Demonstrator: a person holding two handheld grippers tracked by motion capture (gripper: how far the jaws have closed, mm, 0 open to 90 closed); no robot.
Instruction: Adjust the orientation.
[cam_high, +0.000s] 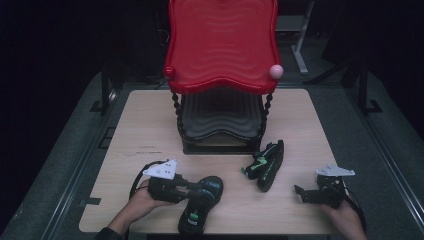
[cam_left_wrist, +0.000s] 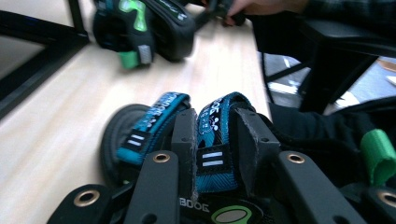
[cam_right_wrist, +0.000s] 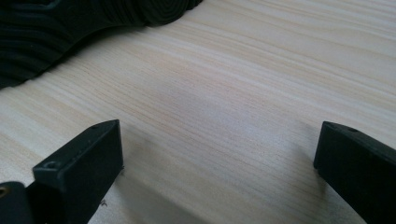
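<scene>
Left hand-held gripper (cam_left_wrist: 215, 140) pinches the blue strap (cam_left_wrist: 210, 140) of the near sandal (cam_high: 200, 202) at the worktop's (cam_high: 150, 130) front edge; right hand-held gripper (cam_right_wrist: 219, 158) spread (over bare wood).

Matt pale wood-grain table (cam_high: 150, 130), glossy red plastic shelf top (cam_high: 220, 45), woven-strap sandal (cam_left_wrist: 210, 140).

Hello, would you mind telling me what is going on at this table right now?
A person holds a gripper in each hand at a wooden table. The left gripper is clamped on a blue strap of the near sandal. The right gripper rests open above bare table, holding nothing. A second sandal lies on its side between the two hands, in front of a two-tier rack with a red top shelf.
</scene>
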